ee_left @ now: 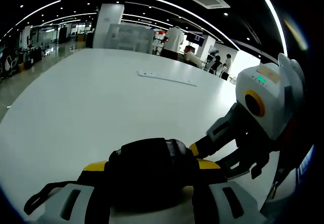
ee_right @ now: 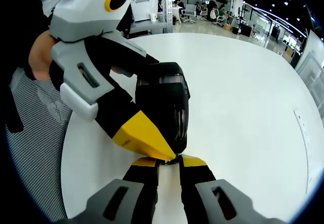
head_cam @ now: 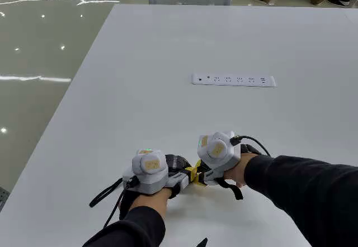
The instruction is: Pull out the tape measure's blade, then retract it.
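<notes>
A black tape measure point(head_cam: 178, 162) sits low over the white table point(head_cam: 168, 90), near its front edge. My left gripper point(head_cam: 182, 171) is shut on its case; in the left gripper view the case point(ee_left: 152, 158) sits between my yellow-tipped fingers point(ee_left: 93, 165). My right gripper point(head_cam: 196, 174) comes in from the right. In the right gripper view its tips point(ee_right: 169, 160) are pinched together at the case's mouth, on the blade's end hook. The case point(ee_right: 164, 102) stands just beyond them. No length of blade shows between the two grippers.
A white power strip point(head_cam: 234, 80) lies flat at mid-table, well beyond the grippers. The table's left edge point(head_cam: 72, 85) drops to a glossy floor. Black wrist straps point(head_cam: 106, 194) trail on the table left of my left hand. People stand far behind the table.
</notes>
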Demonstrator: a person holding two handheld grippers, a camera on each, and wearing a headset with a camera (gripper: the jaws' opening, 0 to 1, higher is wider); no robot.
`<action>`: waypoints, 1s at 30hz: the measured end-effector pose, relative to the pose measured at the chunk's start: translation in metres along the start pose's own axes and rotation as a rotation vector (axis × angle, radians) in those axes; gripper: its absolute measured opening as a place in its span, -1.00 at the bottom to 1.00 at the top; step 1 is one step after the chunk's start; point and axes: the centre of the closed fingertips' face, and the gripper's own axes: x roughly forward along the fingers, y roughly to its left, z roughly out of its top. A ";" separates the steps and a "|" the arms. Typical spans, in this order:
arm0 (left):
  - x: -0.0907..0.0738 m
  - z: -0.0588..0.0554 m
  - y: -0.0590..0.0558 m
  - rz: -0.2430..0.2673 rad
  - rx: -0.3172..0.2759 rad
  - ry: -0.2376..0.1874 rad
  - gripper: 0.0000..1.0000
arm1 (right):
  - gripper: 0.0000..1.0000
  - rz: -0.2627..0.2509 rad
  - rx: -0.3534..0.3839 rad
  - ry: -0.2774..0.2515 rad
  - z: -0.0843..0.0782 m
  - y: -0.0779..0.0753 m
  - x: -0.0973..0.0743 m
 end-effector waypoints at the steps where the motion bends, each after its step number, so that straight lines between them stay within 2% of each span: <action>1: 0.000 0.000 0.000 0.002 0.001 -0.002 0.23 | -0.76 0.000 0.001 0.002 0.000 0.000 0.000; 10: 0.000 0.000 -0.001 -0.002 0.015 0.011 0.25 | -0.74 -0.004 0.002 0.018 0.000 0.000 0.001; 14: -0.001 -0.001 -0.001 -0.021 0.022 0.021 0.26 | -0.68 -0.022 -0.037 0.023 0.001 0.000 0.001; 15: -0.001 0.003 -0.002 -0.037 0.080 0.006 0.26 | -0.68 -0.022 -0.029 0.023 0.001 0.000 0.000; 16: -0.003 0.008 0.000 -0.017 0.160 -0.016 0.28 | -0.68 -0.029 -0.028 0.023 0.001 -0.002 0.000; 17: -0.004 0.008 0.000 -0.018 0.192 -0.016 0.33 | -0.67 -0.039 -0.036 0.022 0.001 -0.003 -0.001; 19: -0.004 0.008 -0.002 -0.056 0.160 -0.014 0.57 | -0.64 -0.050 -0.022 0.022 0.001 -0.002 -0.002; 20: -0.005 0.009 0.002 -0.049 0.150 -0.017 0.67 | -0.62 -0.051 -0.023 0.028 -0.001 -0.002 -0.003; 22: -0.006 0.010 -0.001 -0.110 0.108 -0.027 0.93 | -0.56 -0.060 -0.016 0.028 -0.005 -0.002 -0.007; 23: -0.009 0.008 0.002 -0.122 0.131 -0.015 1.00 | -0.53 -0.063 -0.002 0.025 -0.006 -0.002 -0.010; 25: -0.012 0.009 0.007 -0.119 0.177 -0.021 1.00 | -0.45 -0.074 0.008 0.023 -0.010 -0.003 -0.015; 27: -0.017 0.013 0.011 -0.131 0.181 -0.041 1.00 | -0.46 -0.086 0.024 0.010 -0.013 -0.002 -0.023; 30: -0.025 0.018 0.018 -0.164 0.186 -0.045 1.00 | -0.41 -0.119 0.067 -0.035 -0.016 -0.004 -0.038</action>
